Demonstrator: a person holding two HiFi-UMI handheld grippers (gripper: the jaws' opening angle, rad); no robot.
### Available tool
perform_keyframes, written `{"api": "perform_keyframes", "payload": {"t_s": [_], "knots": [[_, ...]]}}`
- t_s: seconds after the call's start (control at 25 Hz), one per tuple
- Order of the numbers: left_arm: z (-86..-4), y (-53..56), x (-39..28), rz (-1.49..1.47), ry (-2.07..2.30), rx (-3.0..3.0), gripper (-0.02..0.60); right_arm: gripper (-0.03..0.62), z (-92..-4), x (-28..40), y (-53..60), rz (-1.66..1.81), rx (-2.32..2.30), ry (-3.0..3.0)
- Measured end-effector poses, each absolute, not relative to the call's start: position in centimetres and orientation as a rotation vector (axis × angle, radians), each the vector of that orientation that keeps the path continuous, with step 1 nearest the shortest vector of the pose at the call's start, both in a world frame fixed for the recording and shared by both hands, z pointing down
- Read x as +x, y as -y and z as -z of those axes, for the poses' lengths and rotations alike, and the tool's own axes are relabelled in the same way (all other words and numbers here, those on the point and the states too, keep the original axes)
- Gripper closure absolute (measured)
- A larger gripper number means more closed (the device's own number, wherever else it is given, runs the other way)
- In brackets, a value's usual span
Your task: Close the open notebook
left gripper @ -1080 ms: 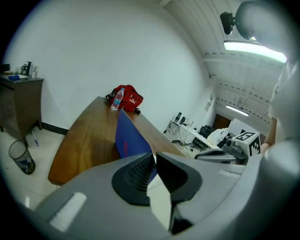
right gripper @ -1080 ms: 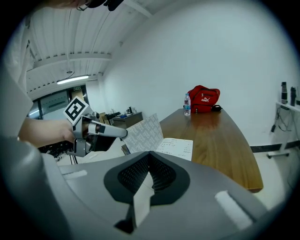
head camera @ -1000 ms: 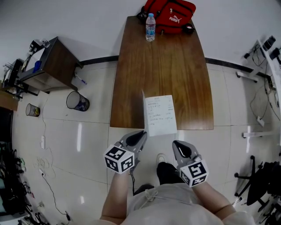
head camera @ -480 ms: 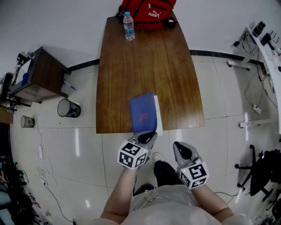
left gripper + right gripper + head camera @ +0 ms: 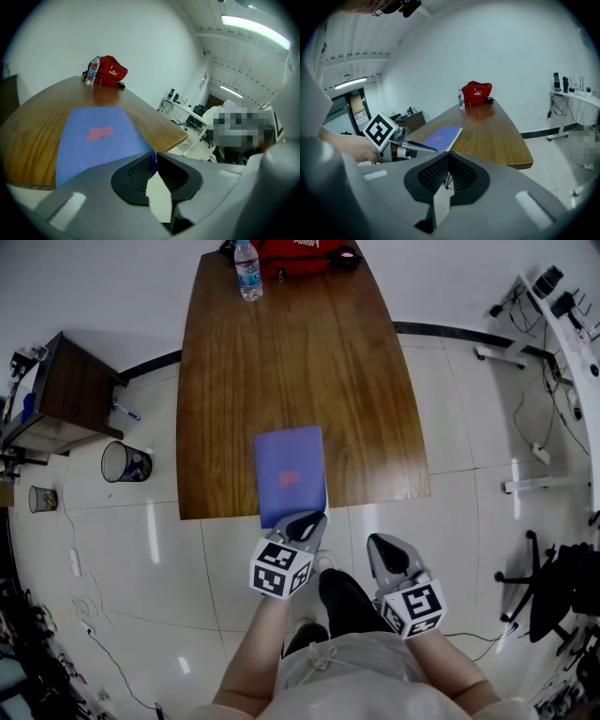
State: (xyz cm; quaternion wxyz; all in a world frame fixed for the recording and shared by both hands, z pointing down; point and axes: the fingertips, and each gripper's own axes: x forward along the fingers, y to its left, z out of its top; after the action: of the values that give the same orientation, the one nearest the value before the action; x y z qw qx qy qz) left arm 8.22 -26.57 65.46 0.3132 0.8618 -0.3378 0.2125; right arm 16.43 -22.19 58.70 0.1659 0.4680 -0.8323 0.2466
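Observation:
The notebook (image 5: pixel 291 472) lies closed on the brown table (image 5: pixel 300 362) near its front edge, blue cover up, red print on it. It also shows in the left gripper view (image 5: pixel 93 136) and the right gripper view (image 5: pixel 440 136). My left gripper (image 5: pixel 307 519) is at the notebook's near right corner. Its jaws (image 5: pixel 154 157) have just been opening and stand a crack apart, with the cover's corner at their tips. My right gripper (image 5: pixel 382 545) hangs off the table's front edge, to the right of the notebook, shut (image 5: pixel 448 157) with nothing in it.
A water bottle (image 5: pixel 247 270) and a red bag (image 5: pixel 300 254) stand at the table's far end. Left of the table are a dark side cabinet (image 5: pixel 56 390) and a waste bin (image 5: pixel 127 463). A white desk (image 5: pixel 562 306) and a chair base (image 5: pixel 562 587) are at the right.
The white page was showing a second ago. The left gripper then swung the blue cover over to the right, and now it lies flat. The right gripper barely shifted.

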Motion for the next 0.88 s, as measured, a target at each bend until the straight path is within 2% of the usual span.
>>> {"api": "perform_keyframes", "payload": {"t_s": [0.12,0.28,0.56,0.76,0.88], "knots": [[-66.4,26.1,8.5,-0.585,0.884,2.26,0.504,0.588,-58.6,16.6,21.5,-0.693,1.339,2.366],[-65.3,25.9,8.9,-0.519,0.869,2.266,0.413,0.586,-57.8,16.7,20.9,-0.672,1.355,2.366],[-57.5,24.1,6.2,-0.362,1.02,2.397,0.408,0.588,-55.0,15.6,18.8,-0.598,1.369,2.4],[-50.4,21.1,1.2,-0.261,1.221,2.469,0.466,0.588,-51.1,13.9,17.3,-0.48,1.386,2.459],[-44.9,19.1,-1.5,-0.142,1.351,2.527,0.567,0.588,-48.4,12.7,16.1,-0.381,1.384,2.485]]}}
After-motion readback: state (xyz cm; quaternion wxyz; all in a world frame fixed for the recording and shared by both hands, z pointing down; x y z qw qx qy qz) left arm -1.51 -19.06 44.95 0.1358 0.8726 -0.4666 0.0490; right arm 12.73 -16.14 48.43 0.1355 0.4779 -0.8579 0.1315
